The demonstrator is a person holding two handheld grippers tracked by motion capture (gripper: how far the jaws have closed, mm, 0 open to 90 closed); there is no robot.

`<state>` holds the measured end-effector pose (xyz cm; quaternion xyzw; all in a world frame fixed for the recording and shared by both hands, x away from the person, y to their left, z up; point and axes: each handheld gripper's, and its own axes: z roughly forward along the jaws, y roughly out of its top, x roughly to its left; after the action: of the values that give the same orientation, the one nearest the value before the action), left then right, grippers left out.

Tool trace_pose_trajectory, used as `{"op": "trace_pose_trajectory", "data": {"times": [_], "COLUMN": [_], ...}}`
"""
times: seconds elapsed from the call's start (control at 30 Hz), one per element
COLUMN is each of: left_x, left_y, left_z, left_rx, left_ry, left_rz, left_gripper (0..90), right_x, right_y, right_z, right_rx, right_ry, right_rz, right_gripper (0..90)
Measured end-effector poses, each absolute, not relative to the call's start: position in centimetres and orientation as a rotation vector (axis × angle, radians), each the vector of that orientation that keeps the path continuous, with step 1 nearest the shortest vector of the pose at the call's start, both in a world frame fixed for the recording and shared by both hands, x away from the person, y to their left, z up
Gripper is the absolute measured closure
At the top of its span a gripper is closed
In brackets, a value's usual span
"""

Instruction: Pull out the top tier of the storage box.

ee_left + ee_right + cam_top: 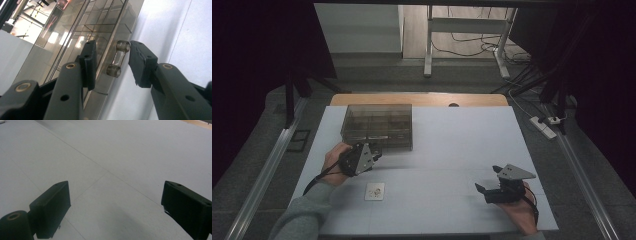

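The left tool (373,156) sits at about nine o'clock on the white desk (452,150), pressed up to the near wall of a smoky, see-through box (377,125) that stands at roughly eleven o'clock, near the far edge. In the left gripper view the box (82,37) shows inner dividers forming compartments, and a clear bar handle (118,58) sticks out from its front. The left tool (112,63) has its jaws partly open on either side of that handle: the right-hand pad comes just up against the handle's upper knob, while the left-hand pad stands apart from it against the box front, so the handle lies between the jaws without being clamped from both sides. The left hand (336,159) wraps the tool's body, with a grey sleeve (299,215) running in from seven o'clock. The right tool (488,184) rests at about four o'clock, well apart from the box, held by the right hand (519,212) at the desk's near edge, with its grey plate (514,172) on top. In the right gripper view the right tool (115,212) has its jaws spread wide with bare desk (112,157) between them and nothing in its hold. A small white card (375,191) lies flat at six o'clock, just nearer than the left tool and touching neither.
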<state>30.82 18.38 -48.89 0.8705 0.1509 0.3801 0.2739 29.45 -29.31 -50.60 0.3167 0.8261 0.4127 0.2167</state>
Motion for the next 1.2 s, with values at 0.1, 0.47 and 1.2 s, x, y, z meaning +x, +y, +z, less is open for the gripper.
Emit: {"op": "trace_pose_trajectory", "data": {"times": [0.1, 0.47, 1.2], "left_x": [30.8, 30.53, 29.98], "left_y": [18.43, 18.48, 18.75], "left_z": [-48.88, -48.85, -48.85], "left_rx": [2.341, 2.345, 2.349], "left_ry": [0.403, 0.39, 0.368], "left_rz": [1.02, 1.015, 1.002], "left_gripper": [58.5, 59.1, 59.5], "right_x": [29.47, 29.46, 29.43], "right_y": [-29.31, -29.28, -29.34], "right_z": [-50.62, -50.63, -50.59], "right_rx": [0.878, 0.878, 0.877], "right_ry": [2.289, 2.29, 2.288], "right_rz": [1.145, 1.144, 1.143], "right_gripper": [8.2, 8.2, 8.2]}}
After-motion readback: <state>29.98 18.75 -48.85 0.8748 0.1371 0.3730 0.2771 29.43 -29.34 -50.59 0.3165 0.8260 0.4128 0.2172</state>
